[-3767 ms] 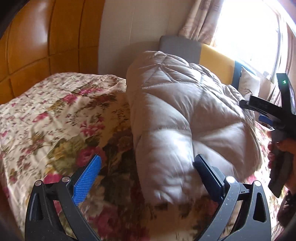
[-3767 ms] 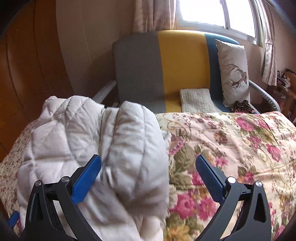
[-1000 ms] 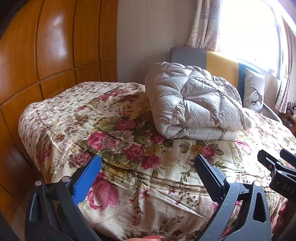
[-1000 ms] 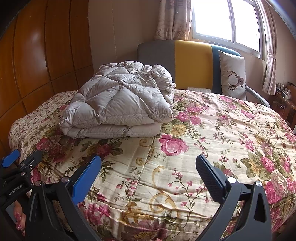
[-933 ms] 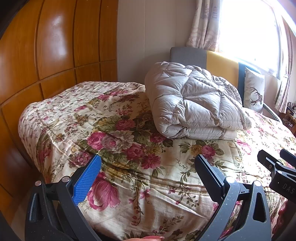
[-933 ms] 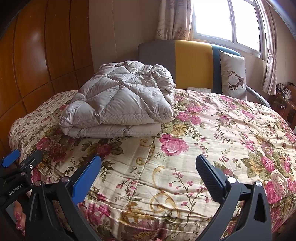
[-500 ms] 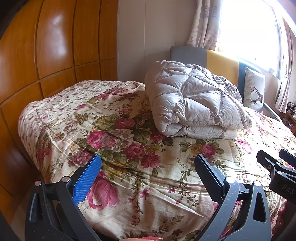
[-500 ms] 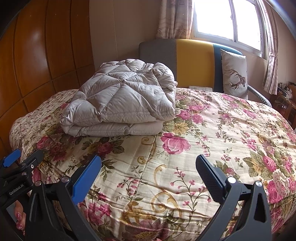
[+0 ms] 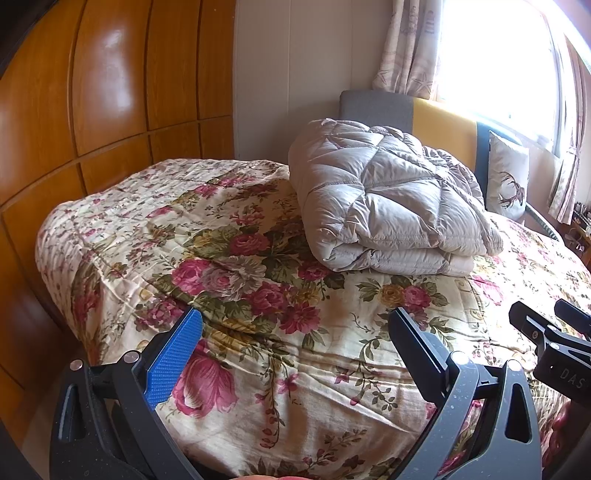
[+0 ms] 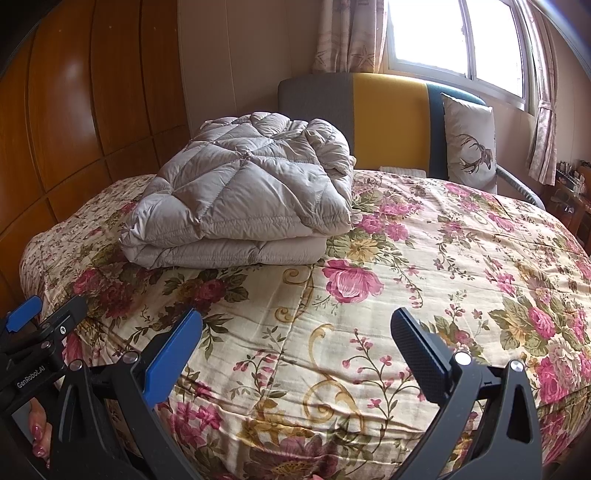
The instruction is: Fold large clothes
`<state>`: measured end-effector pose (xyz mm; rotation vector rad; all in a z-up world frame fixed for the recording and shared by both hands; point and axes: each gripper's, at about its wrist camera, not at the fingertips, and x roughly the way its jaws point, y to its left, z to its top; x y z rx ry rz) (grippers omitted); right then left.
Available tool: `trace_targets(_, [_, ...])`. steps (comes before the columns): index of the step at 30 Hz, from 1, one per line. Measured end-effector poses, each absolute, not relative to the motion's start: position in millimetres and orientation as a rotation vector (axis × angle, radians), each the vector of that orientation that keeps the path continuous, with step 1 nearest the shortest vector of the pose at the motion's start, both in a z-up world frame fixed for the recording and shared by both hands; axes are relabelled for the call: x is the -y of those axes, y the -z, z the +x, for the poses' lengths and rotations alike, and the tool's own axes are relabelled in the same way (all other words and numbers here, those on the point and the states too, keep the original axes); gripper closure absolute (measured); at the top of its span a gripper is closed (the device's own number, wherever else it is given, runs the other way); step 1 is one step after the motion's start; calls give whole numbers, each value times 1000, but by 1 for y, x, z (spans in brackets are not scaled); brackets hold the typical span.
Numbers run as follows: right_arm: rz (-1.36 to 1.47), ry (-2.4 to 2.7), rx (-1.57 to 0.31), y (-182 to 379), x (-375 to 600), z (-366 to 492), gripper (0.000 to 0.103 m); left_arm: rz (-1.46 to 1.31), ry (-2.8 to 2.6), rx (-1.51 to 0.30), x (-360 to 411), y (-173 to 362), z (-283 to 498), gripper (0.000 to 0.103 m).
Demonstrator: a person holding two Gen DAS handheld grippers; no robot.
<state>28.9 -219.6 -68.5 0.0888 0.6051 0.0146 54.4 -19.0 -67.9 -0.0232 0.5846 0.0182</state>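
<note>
A grey quilted down coat (image 9: pixel 384 199) lies folded into a thick bundle on the floral bedspread (image 9: pixel 229 280), toward the far side of the bed; it also shows in the right wrist view (image 10: pixel 247 195). My left gripper (image 9: pixel 295 336) is open and empty, held near the bed's front edge, well short of the coat. My right gripper (image 10: pixel 295 339) is open and empty too, over the front of the bed (image 10: pixel 443 266). Each gripper shows at the edge of the other's view.
A wooden panelled wall (image 9: pixel 92 110) runs along the left of the bed. A grey, yellow and blue chair (image 10: pixel 388 118) with a deer-print cushion (image 10: pixel 469 144) stands behind the bed under a bright window (image 10: pixel 450 33). Cluttered furniture (image 10: pixel 569 184) stands at far right.
Since 3.8 s ago both grippers have pulled back from the coat to the bed's front edge. Over the last second the views barely shift and the coat lies still.
</note>
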Motion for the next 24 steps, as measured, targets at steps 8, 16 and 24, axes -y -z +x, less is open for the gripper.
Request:
trace_targets(8, [87,-16,-612,70,219,30,2,-25,-23,-582,18,67,56,3])
trace_targets(16, [85,-17,-620,71,218,32,2,-30,-26,-582,18,68,57,3])
trace_targets(24, [91,-15,-631,75,217,36,2,-33,-26,-594,18,70,58,3])
